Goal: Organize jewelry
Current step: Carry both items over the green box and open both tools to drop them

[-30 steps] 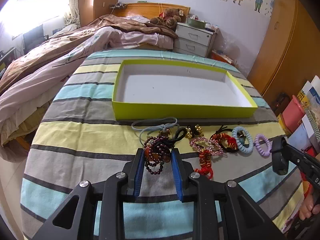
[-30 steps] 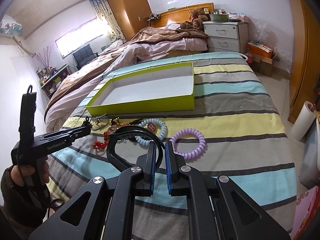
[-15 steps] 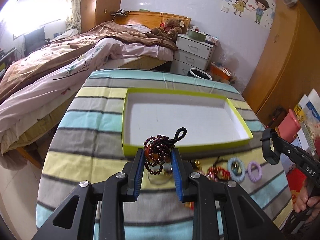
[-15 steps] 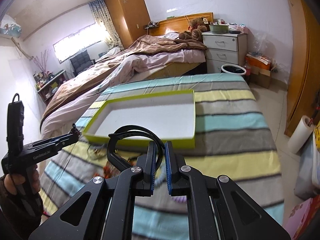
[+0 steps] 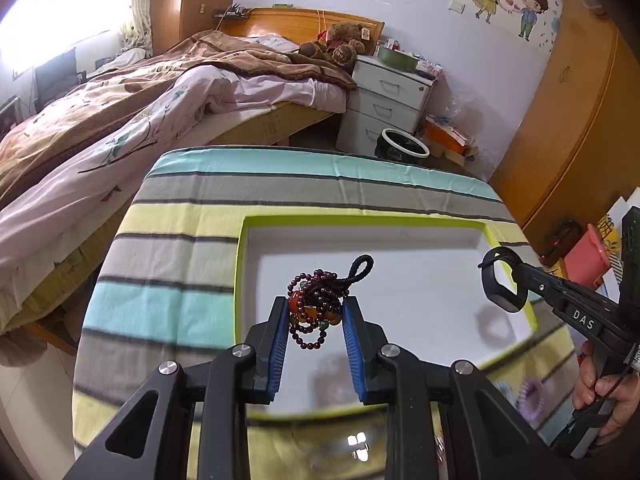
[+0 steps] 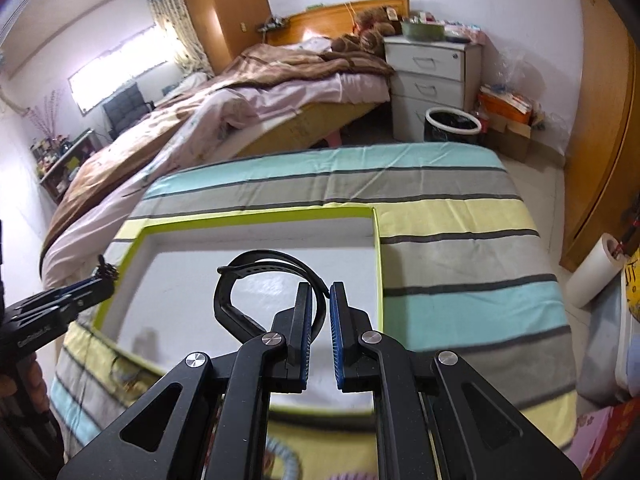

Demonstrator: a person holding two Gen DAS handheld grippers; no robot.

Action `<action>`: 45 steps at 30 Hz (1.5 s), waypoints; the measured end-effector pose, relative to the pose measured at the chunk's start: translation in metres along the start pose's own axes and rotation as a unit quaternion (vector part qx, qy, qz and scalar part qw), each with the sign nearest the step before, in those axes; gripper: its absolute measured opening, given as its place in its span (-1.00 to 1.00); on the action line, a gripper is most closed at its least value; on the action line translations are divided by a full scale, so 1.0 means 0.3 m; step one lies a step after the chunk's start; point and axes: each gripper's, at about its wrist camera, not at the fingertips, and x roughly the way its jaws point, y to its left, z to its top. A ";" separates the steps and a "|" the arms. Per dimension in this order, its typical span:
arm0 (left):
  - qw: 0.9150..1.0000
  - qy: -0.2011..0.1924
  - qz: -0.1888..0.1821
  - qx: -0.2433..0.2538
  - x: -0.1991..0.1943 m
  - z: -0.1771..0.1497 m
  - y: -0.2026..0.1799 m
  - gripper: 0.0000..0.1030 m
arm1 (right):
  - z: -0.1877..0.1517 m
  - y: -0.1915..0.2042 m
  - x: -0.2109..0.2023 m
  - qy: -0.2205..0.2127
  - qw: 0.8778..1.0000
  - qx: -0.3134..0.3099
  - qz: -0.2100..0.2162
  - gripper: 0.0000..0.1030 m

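My left gripper [image 5: 315,312] is shut on a dark red bead bracelet [image 5: 316,304] with a black cord loop, held above the left half of the lime-green tray [image 5: 360,221]. My right gripper [image 6: 323,300] is shut on a black wristband [image 6: 256,280] and holds it above the tray's white floor [image 6: 260,280]. In the left wrist view the right gripper [image 5: 516,280] with the wristband [image 5: 498,286] hangs over the tray's right edge. In the right wrist view the left gripper [image 6: 106,274] shows at the left over the tray's left rim.
The tray lies on a striped cloth [image 5: 320,184]. A purple coil hair tie [image 5: 530,394] lies on the cloth near the front right. A bed [image 5: 120,120], white nightstand [image 5: 388,100] and bin [image 5: 402,152] stand beyond the table's far edge.
Both grippers have risen and moved forward from the jewelry pile to over the tray, carrying the bead bracelet and the wristband. The pile has dropped out of sight below.
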 end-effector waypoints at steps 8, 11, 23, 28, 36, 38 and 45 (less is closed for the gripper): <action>1.000 0.026 -0.001 0.002 0.134 0.049 -0.004 -0.47 | 0.046 -0.007 0.104 0.027 0.999 -0.004 -0.018 -0.82; 0.999 0.034 0.003 0.002 0.169 0.048 -0.004 -0.47 | 0.054 0.000 0.120 0.029 0.999 -0.010 -0.026 -0.82; 0.999 0.049 0.010 -0.006 0.233 0.044 0.010 -0.46 | 0.062 0.002 0.162 0.044 0.998 -0.019 -0.045 -0.82; 0.999 0.051 0.009 -0.005 0.235 0.047 0.011 -0.42 | 0.062 0.000 0.163 0.045 0.998 -0.019 -0.045 -0.81; 0.999 0.044 0.004 -0.017 0.217 0.055 0.021 -0.15 | 0.067 0.000 0.158 0.038 0.999 -0.017 -0.032 -0.69; 0.999 0.039 0.004 -0.017 0.203 0.054 0.020 -0.14 | 0.068 0.003 0.151 0.035 0.999 -0.016 -0.030 -0.67; 1.000 0.021 -0.008 -0.019 0.119 0.038 0.006 0.00 | 0.067 0.013 0.091 0.017 1.000 -0.012 -0.018 -0.56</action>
